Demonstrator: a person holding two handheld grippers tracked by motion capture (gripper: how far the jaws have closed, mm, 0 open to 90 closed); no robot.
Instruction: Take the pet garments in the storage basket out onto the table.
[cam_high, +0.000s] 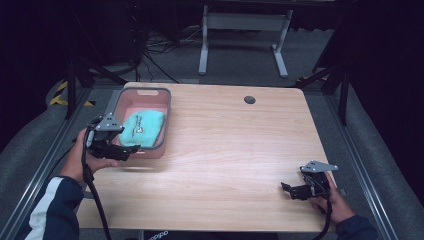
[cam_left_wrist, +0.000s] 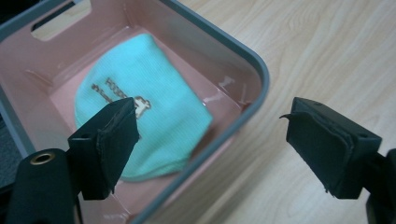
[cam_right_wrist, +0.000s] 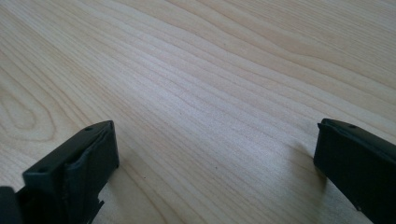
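soft folded teal cloth (cam_left_wrist: 144, 102) (printed) in glossy pink bin (cam_left_wrist: 233, 60); both hand-held grippers wide apart, empty

- A light wooden table (cam_high: 225, 150) fills the middle of the scene, with a dark round grommet hole (cam_high: 249, 100) near its far edge.
- A white desk frame (cam_high: 240, 30) stands on the grey floor beyond the table.
- Black cables (cam_high: 160, 55) lie tangled on the floor at far left.
- Yellow-and-black hazard tape (cam_high: 62, 95) marks the floor left of the table.

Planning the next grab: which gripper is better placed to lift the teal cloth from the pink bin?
Left. The left gripper hangs open at the bin over the cloth; the right gripper is across the table.
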